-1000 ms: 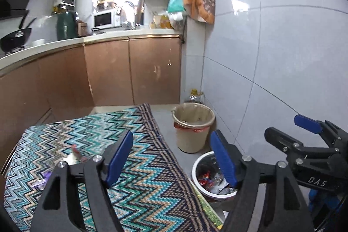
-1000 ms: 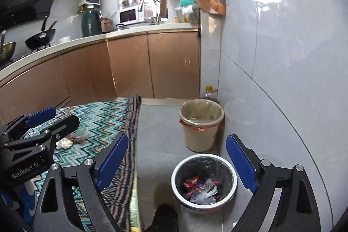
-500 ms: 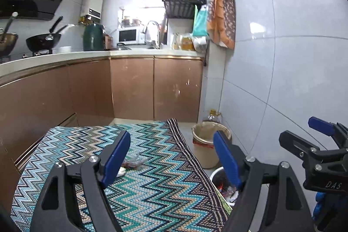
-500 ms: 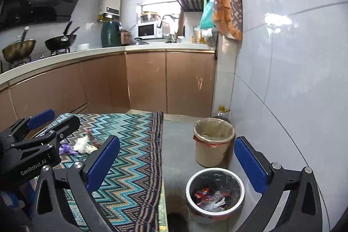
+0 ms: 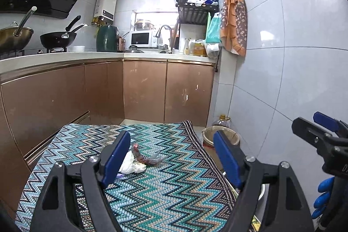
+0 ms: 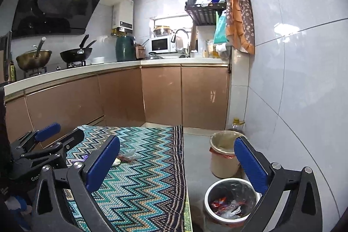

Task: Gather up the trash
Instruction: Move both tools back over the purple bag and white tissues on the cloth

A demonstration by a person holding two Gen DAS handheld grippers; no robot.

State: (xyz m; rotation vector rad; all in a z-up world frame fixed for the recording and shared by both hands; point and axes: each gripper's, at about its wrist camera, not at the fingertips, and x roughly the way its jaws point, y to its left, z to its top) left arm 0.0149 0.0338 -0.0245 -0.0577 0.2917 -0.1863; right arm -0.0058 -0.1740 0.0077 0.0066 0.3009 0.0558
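Note:
On the zigzag-patterned cloth (image 5: 174, 188) lie a crumpled white tissue (image 5: 131, 165), a red wrapper (image 5: 144, 158) and a small purple scrap (image 5: 120, 175). My left gripper (image 5: 171, 158) hovers open above the cloth, and the trash lies just beside its left pad (image 5: 116, 158). My right gripper (image 6: 176, 163) is open and empty over the cloth's right edge. The same trash (image 6: 126, 157) shows past its left pad. A round bin (image 6: 232, 199) on the floor at lower right holds wrappers.
A beige bin (image 6: 224, 153) with an oil bottle behind it stands by the tiled wall (image 6: 293, 101). Brown cabinets (image 5: 143, 90) and a counter with pans run behind the table. The left gripper (image 6: 50, 141) shows at the left edge, and a blue-gloved hand (image 5: 324, 195) at the right.
Both views have swung up and left, away from the floor bins and toward the table. The trash on the cloth now lies close ahead of the left gripper. The right jaws have opened slightly wider.

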